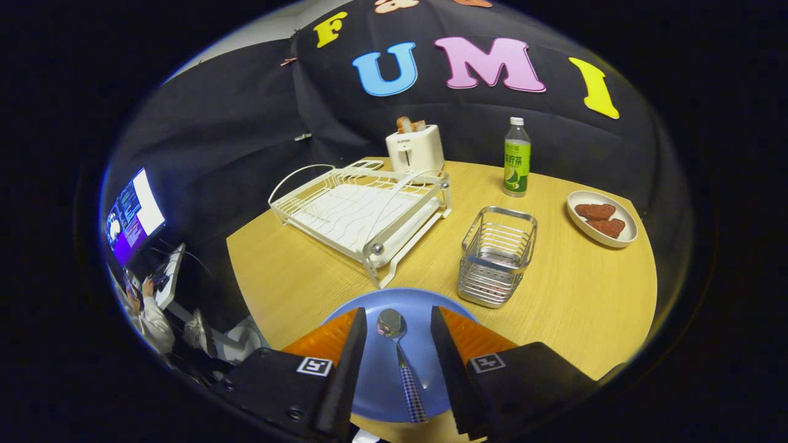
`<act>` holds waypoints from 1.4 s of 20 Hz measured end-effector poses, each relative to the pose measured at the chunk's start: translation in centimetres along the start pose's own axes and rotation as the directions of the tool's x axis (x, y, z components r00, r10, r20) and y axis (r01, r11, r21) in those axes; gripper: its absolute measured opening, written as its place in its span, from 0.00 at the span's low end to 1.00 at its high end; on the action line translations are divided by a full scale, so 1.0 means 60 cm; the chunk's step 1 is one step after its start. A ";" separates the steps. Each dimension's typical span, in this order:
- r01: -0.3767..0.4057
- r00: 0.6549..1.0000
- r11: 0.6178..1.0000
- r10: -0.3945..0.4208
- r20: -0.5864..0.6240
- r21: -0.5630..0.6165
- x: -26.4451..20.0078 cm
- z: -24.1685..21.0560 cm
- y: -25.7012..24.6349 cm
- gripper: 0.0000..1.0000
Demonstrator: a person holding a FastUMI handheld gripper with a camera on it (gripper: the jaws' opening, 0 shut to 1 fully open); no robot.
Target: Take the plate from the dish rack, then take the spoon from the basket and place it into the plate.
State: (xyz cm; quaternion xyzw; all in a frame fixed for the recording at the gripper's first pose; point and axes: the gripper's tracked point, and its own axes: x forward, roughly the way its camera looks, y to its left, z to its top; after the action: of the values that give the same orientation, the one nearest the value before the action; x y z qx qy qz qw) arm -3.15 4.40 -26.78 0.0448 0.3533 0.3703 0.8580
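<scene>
The gripper (397,344) hangs over the near edge of a round wooden table (578,295), and its two fingers are spread apart, not touching anything. Between them lies the blue plate (425,363), flat on the table. The spoon (400,363) rests in the plate, its bowl pointing away toward the middle of the table and its checked handle running back toward the gripper (the end of the handle reaches to the near rim of the plate). The spoon sits in the gap between the fingers, apart from both.

Just beyond the plate, a little to the right, stands the metal basket (497,255), upright, with nothing I can see inside. To the left of the basket is the white dish rack (363,212), set at an angle on the table, its slots without dishes.

Behind the rack a white toaster (415,149) stands with slices of bread (409,124) sticking out of the top. To the right of it is a green bottle (517,158), upright with a white cap. Farther right a small white dish (602,218) holds two reddish-brown pieces of food.

Off the table on the left side, a person (148,311) sits at a lit screen (132,215).
</scene>
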 end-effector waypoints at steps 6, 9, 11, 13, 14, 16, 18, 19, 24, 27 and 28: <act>0.194 0.959 0.979 -0.202 0.199 0.059 -0.075 0.148 -0.032 0.98; 0.302 0.897 0.944 -0.329 0.296 0.132 -0.131 0.232 -0.051 0.98; 0.375 0.837 0.913 -0.407 0.365 0.158 -0.176 0.285 -0.064 0.98; 0.461 0.764 0.875 -0.476 0.435 0.148 -0.218 0.327 -0.076 0.98; 0.504 0.724 0.852 -0.507 0.467 0.144 -0.243 0.344 -0.079 0.98; 0.559 0.657 0.815 -0.549 0.517 0.155 -0.288 0.371 -0.071 0.98; 0.600 0.599 0.779 -0.587 0.545 0.179 -0.321 0.386 -0.065 0.98; 0.613 0.581 0.766 -0.604 0.546 0.194 -0.329 0.387 -0.062 0.98; 0.622 0.548 0.747 -0.631 0.549 0.237 -0.340 0.400 -0.040 0.98; 0.628 0.544 0.741 -0.636 0.547 0.238 -0.339 0.404 -0.030 0.98; 0.621 0.548 0.745 -0.636 0.544 0.244 -0.336 0.405 -0.026 0.98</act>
State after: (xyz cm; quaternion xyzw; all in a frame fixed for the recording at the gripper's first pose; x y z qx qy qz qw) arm 3.73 -5.65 2.40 0.0391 0.0616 0.0012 0.9973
